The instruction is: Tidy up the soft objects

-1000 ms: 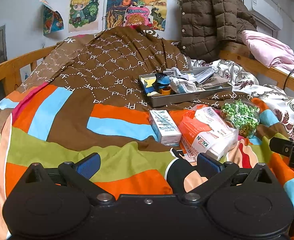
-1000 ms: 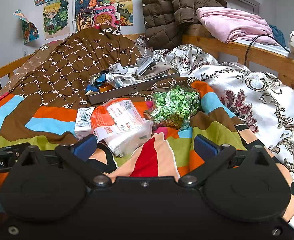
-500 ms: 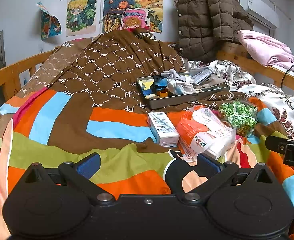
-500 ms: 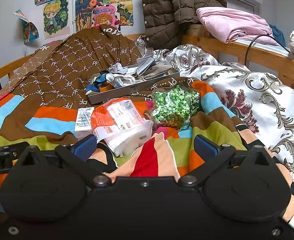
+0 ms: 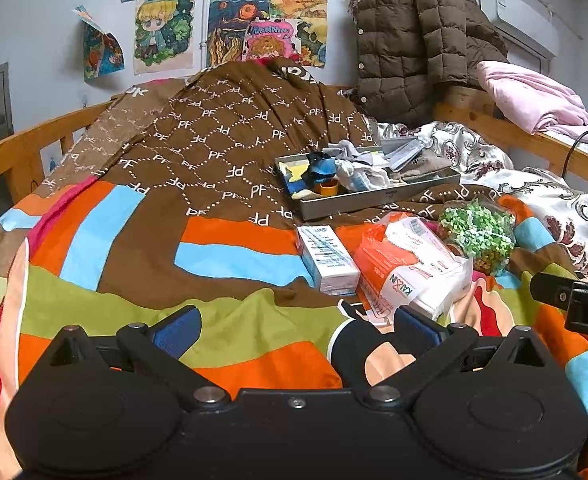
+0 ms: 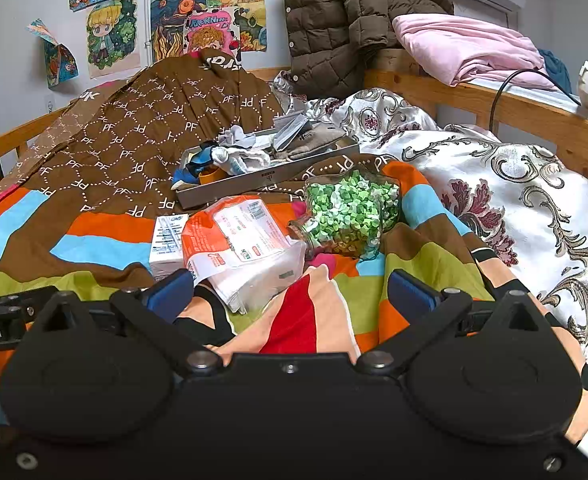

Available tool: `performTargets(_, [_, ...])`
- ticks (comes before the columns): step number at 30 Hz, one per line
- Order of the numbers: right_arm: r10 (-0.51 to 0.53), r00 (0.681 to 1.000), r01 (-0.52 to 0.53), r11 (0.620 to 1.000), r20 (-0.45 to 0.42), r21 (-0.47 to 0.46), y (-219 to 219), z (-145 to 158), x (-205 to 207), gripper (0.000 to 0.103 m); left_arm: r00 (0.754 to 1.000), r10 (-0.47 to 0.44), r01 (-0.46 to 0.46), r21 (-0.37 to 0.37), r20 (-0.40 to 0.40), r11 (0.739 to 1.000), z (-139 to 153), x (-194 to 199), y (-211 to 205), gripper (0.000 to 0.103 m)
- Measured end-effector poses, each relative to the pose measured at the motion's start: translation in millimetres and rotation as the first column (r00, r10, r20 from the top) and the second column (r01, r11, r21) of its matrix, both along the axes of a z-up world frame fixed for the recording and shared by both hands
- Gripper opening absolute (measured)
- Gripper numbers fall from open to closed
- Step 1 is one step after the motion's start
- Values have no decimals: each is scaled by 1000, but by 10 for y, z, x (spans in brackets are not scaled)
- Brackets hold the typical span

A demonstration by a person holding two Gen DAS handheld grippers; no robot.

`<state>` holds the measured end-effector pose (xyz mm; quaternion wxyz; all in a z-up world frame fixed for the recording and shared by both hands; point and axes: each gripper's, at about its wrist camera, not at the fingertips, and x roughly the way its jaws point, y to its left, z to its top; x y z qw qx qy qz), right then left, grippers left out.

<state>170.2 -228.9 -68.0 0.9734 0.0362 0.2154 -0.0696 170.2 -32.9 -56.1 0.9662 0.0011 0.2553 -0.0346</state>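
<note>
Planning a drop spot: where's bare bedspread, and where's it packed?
Free: striped quilt left of the white carton, up to the wooden rail; also the floral cover right of the jar of green bits. Crowded: carton, orange tissue pack, jar and metal tray bunch together.

Your left gripper [image 5: 296,330] is sitting low over the bed, pointing forward along its 2 blue-padded fingers [image 5: 176,330]. Its jaws are standing wide apart with nothing between them. Your right gripper [image 6: 290,292] is holding the same low, level pose, its 2 blue fingers [image 6: 412,290] also spread wide and gripping nothing. You are keeping the 2 grippers side by side: the right one's black body is showing at the right edge of the left wrist view, and the left one's black body is showing at the left edge of the right wrist view. Neither of your hands is showing in either view.
</note>
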Motion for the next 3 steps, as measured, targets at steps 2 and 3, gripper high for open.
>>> performTargets(2, [-1, 1000, 1, 1000, -3, -1, 10, -4, -1, 102, 1000, -2, 2, -5, -4, 1000, 5, -4, -3, 102])
performTargets(3, [0, 1000, 0, 1000, -5, 0, 9, -3, 1, 102, 1000, -5, 5, -6, -10, 1000, 3, 5, 4, 102])
